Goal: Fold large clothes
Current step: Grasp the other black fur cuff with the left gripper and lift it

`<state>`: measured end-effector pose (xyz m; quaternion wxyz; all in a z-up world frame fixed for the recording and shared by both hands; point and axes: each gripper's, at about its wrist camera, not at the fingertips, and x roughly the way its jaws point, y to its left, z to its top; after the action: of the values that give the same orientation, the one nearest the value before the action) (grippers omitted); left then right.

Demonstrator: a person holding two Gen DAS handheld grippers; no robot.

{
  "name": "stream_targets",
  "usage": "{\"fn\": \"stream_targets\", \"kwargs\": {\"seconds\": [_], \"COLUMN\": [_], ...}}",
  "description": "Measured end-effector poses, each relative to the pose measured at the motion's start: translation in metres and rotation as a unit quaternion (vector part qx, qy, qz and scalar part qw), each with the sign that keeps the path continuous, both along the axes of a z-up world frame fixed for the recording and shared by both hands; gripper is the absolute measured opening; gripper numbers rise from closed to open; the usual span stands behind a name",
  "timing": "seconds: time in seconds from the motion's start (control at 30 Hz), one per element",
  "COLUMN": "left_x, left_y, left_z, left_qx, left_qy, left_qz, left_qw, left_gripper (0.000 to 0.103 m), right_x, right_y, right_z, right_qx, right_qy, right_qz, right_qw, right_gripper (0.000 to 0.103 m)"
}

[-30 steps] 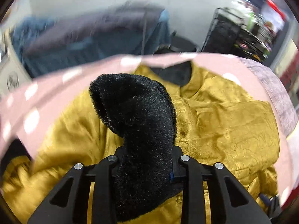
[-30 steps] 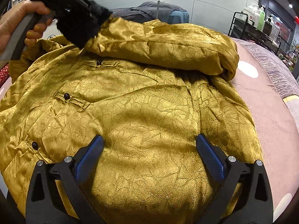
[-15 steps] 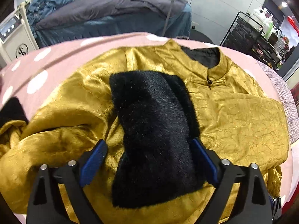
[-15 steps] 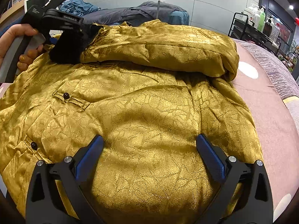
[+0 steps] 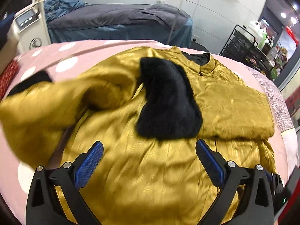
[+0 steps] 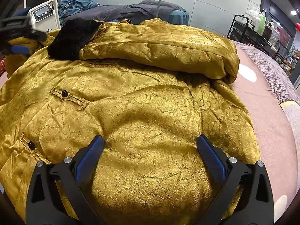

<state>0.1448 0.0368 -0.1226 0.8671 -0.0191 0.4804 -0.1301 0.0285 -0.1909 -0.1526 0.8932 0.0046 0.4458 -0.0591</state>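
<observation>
A gold brocade jacket lies spread on the bed, front up, with black knot buttons. One sleeve is folded across the chest, and its black fur cuff rests on the cloth, free of any grip. My left gripper hovers short of that cuff with its jaws still opening and nothing between them. It also shows at the far left of the right wrist view. The other sleeve lies blurred at the left. My right gripper stands open over the jacket's lower body, holding nothing.
The jacket lies on a pink cover with white dots, and a grey striped blanket runs along its right side. Behind stand a blue-grey bed, a white machine and a black rack of bottles.
My left gripper let go of the black fur cuff, which now lies on the jacket's chest, and drew back from it. The right gripper kept still.
</observation>
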Motion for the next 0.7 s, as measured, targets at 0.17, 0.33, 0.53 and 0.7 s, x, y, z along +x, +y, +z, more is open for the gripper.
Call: {"fn": "stream_targets", "kwargs": {"seconds": [0.17, 0.33, 0.53, 0.7], "left_x": [-0.035, -0.060, -0.066, -0.025], "left_y": [0.036, 0.080, 0.154, 0.219], "left_z": [-0.008, -0.011, 0.020, 0.045], "left_qx": [0.002, -0.033, -0.083, -0.103], "left_qy": [0.004, 0.013, -0.035, -0.047], "left_qz": [0.052, 0.102, 0.173, 0.224], "left_qw": [0.9987, 0.9942, 0.9808, 0.9679], "left_gripper": [0.097, 0.097, 0.096, 0.096], "right_x": [0.002, 0.008, 0.009, 0.006], "right_y": [0.002, 0.004, 0.009, 0.023], "right_z": [0.002, 0.008, 0.025, 0.034], "right_qx": [-0.007, -0.005, 0.023, 0.011], "right_qy": [0.013, 0.048, 0.053, 0.044], "right_qz": [-0.014, -0.032, -0.018, 0.009], "right_qw": [1.000, 0.998, 0.998, 0.999], "right_gripper": [0.098, 0.098, 0.098, 0.098]}}
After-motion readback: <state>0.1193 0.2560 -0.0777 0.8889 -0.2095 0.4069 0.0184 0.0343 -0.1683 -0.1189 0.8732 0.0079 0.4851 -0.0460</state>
